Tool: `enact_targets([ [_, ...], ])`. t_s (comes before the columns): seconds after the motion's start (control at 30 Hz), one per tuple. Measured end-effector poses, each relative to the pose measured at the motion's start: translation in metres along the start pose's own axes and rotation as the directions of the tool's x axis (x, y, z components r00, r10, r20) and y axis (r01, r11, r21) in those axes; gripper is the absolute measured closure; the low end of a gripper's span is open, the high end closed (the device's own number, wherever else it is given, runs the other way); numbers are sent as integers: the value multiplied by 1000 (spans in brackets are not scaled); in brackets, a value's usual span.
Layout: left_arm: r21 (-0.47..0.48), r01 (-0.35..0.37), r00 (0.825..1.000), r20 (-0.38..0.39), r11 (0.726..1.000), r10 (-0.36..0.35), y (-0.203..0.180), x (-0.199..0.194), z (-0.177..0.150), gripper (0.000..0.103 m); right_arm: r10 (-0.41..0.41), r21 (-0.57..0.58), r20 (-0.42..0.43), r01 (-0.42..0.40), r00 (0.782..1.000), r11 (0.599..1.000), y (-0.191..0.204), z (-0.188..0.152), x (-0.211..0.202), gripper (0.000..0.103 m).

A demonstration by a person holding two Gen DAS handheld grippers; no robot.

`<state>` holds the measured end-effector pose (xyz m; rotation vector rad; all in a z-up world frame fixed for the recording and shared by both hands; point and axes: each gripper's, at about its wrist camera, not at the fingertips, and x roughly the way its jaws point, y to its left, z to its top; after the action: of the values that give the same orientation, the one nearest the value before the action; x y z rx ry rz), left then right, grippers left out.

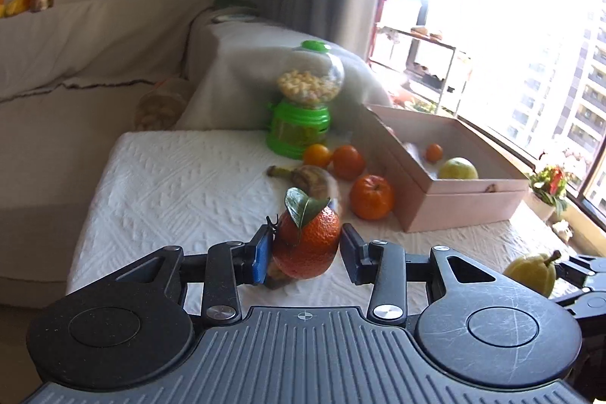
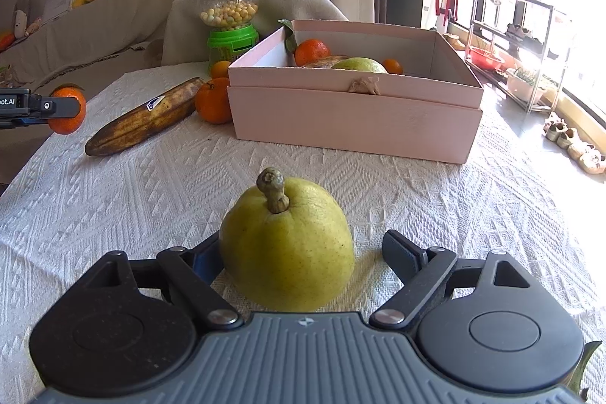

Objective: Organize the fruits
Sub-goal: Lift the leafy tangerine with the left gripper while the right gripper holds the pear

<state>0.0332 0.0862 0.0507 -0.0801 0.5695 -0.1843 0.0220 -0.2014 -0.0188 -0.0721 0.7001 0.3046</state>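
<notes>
My left gripper (image 1: 306, 252) is shut on an orange with a green leaf (image 1: 308, 241) and holds it above the white cloth; it also shows in the right wrist view (image 2: 68, 108). My right gripper (image 2: 303, 256) is open around a yellow-green pear (image 2: 288, 245) that rests on the cloth; its left pad touches the pear, its right pad stands apart. The pear also shows in the left wrist view (image 1: 532, 273). A pink box (image 2: 356, 120) holds oranges, a green fruit and a brown one. A brown banana (image 2: 146, 120) and loose oranges (image 2: 214, 101) lie left of the box.
A green candy dispenser (image 2: 231, 21) stands behind the loose fruit. A covered sofa lies beyond the table. A metal rack (image 2: 519, 36) and a window stand at the right. Shoes (image 2: 575, 142) lie on the floor by the table's right edge.
</notes>
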Motion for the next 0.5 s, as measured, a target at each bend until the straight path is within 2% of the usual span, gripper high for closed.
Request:
enact_targets([
  [0.07, 117, 17, 1000, -18, 993, -15, -31, 7, -3, 59, 1, 4, 1, -1, 1000, 1000, -1, 0, -1, 15],
  [0.13, 252, 3, 999, -39, 968, 7, -61, 17, -12, 59, 17, 20, 2, -17, 1000, 1000, -6, 0, -2, 15],
  [0.2, 328, 3, 998, -59, 945, 17, -81, 25, -22, 59, 28, 39, -4, -28, 1000, 999, -11, 1, -5, 15],
  [0.3, 334, 67, 993, -116, 940, -30, -92, 34, -36, 59, 34, 29, -19, -34, 999, 999, -12, 0, -13, 15],
  [0.4, 362, 62, 994, -106, 930, -25, -99, 34, -42, 58, 9, -42, 14, -8, 1000, 999, -6, -2, -26, 15],
  [0.5, 288, 114, 989, -124, 951, -81, -93, 32, -38, 51, -11, -98, 30, 14, 999, 995, 1, -5, -33, 15],
])
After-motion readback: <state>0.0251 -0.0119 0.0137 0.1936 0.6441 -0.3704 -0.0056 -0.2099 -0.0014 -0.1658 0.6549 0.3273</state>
